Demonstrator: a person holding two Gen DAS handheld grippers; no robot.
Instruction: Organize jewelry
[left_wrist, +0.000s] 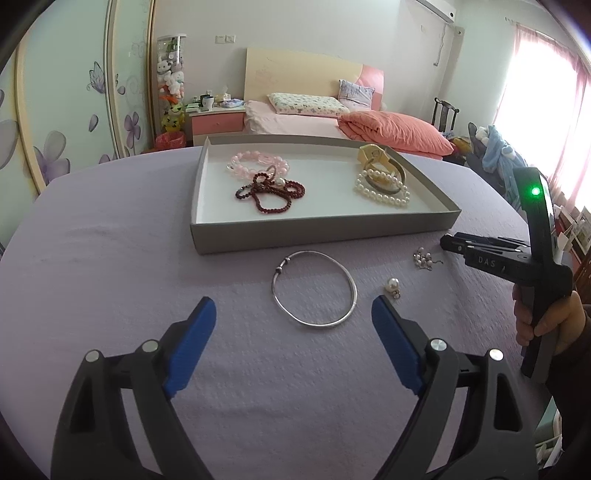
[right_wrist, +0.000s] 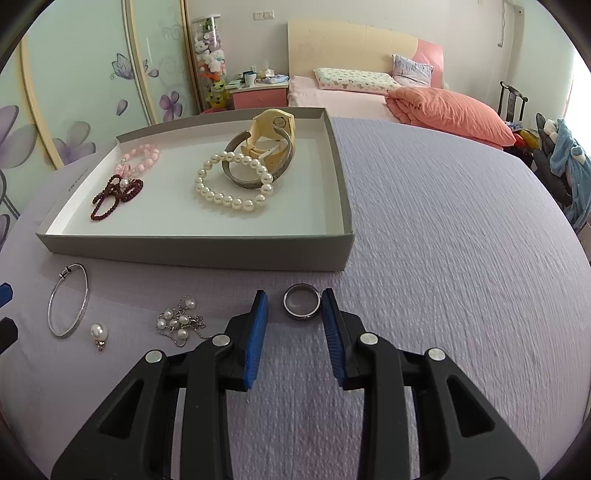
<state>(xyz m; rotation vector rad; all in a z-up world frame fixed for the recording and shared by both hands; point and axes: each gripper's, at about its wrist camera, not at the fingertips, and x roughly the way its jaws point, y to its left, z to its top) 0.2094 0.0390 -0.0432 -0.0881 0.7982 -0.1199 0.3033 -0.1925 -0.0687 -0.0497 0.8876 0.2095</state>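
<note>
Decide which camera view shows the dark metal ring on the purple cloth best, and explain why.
The right wrist view: the ring lies close and whole between the open right gripper's fingers. In the left wrist view the ring does not show; only the right gripper appears there, side-on.

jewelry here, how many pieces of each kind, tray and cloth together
Bracelets and bangles: 5 (pink beads, dark red beads, pearl strand, metal cuff, silver bangle)
Watch: 1
Ring: 1
Pearl chain: 1
Pearl pendant: 1
Total: 9
</note>
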